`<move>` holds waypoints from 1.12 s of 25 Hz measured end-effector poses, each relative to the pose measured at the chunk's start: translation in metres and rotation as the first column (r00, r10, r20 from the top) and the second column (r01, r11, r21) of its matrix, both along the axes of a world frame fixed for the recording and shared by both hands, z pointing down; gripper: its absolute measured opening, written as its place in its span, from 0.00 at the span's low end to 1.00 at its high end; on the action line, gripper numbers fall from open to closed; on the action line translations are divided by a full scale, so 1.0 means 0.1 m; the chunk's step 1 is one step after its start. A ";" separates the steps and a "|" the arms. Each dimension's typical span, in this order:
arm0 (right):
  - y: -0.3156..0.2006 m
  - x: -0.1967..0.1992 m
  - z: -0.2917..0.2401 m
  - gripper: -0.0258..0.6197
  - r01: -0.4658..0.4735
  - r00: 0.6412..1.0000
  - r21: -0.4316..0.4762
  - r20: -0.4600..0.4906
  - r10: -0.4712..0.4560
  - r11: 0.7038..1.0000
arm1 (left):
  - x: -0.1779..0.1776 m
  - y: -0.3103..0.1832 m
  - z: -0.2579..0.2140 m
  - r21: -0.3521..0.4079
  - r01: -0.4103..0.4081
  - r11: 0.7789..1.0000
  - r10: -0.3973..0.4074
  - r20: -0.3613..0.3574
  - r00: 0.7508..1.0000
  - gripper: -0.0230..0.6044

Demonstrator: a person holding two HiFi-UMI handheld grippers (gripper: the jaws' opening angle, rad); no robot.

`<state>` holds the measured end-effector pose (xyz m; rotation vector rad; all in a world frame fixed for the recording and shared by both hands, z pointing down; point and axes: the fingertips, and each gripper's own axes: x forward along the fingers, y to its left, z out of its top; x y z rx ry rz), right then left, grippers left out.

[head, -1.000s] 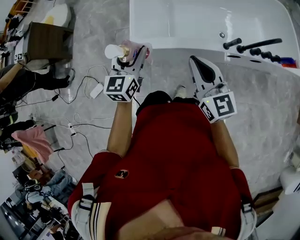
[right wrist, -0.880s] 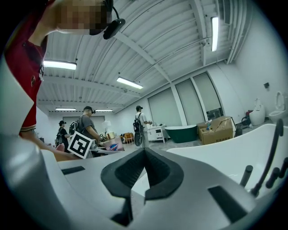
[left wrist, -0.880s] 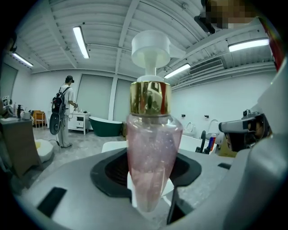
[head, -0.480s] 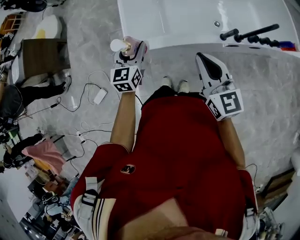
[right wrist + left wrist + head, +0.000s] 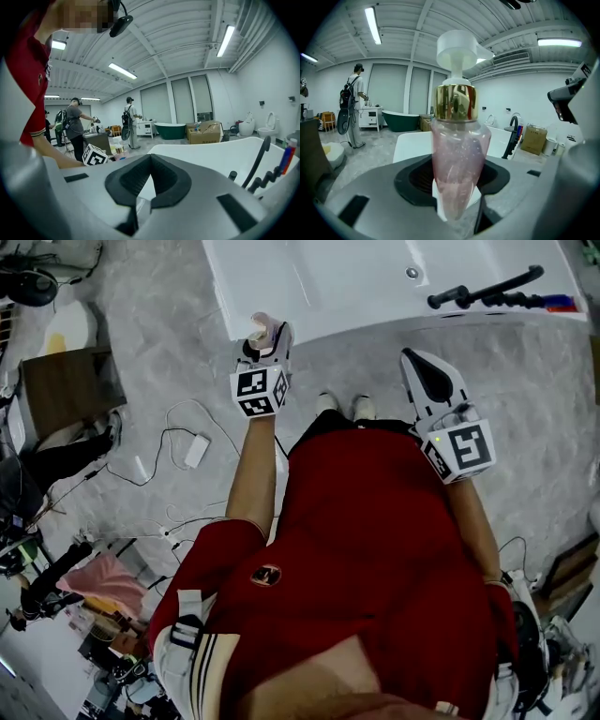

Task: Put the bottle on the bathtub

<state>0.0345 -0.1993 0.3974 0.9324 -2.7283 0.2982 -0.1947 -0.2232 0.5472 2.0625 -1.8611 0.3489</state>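
L gripper (image 5: 263, 341) clamped on pink pump bottle (image 5: 457, 159) — gold collar (image 5: 456, 102), upright — at bathtub (image 5: 309, 287) near-left corner. R gripper (image 5: 424, 371) jaws together, nothing between.

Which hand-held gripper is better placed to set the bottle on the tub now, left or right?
Left. The left hand-held gripper is shut on the bottle and hovers at the bathtub corner. The right hand-held gripper is shut, empty, over the floor short of it.

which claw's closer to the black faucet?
Right. Right claw is just short of the faucet; left claw, holding the bottle, is at the far corner of the bathtub.
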 end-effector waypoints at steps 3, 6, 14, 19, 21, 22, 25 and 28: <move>0.01 -0.06 0.04 0.04 -0.010 1.000 -0.006 -0.026 0.010 1.000 | -0.05 -0.08 0.15 -0.016 -0.017 1.000 0.017 0.003 1.000 0.39; 0.00 -0.06 0.07 0.04 -0.032 0.998 -0.011 -0.047 0.031 0.999 | -0.08 -0.15 0.27 -0.034 -0.034 0.999 0.034 0.000 0.999 0.39; -0.06 -0.01 0.14 0.04 -0.100 0.992 -0.024 -0.086 0.098 0.995 | -0.06 -0.32 0.59 -0.084 -0.096 0.992 0.097 0.005 0.995 0.39; -0.10 0.06 0.18 0.04 -0.133 0.987 -0.031 -0.101 0.129 0.991 | 0.00 -0.36 0.74 -0.106 -0.117 0.987 0.118 0.000 0.993 0.39; -0.11 0.08 0.19 0.04 -0.139 0.985 -0.033 -0.104 0.134 0.990 | 0.02 -0.38 0.79 -0.109 -0.120 0.987 0.121 0.004 0.993 0.39; -0.11 0.09 0.19 0.04 -0.140 0.985 -0.035 -0.106 0.136 0.990 | 0.04 -0.38 0.81 -0.110 -0.122 0.986 0.124 0.006 0.992 0.39; -0.11 0.10 0.20 0.04 -0.141 0.985 -0.039 -0.109 0.137 0.989 | 0.06 -0.36 0.86 -0.110 -0.124 0.986 0.127 0.014 0.992 0.39; -0.11 0.12 0.21 0.04 -0.137 0.985 -0.042 -0.109 0.132 0.990 | 0.09 -0.33 0.87 -0.090 -0.113 0.989 0.116 0.025 0.993 0.40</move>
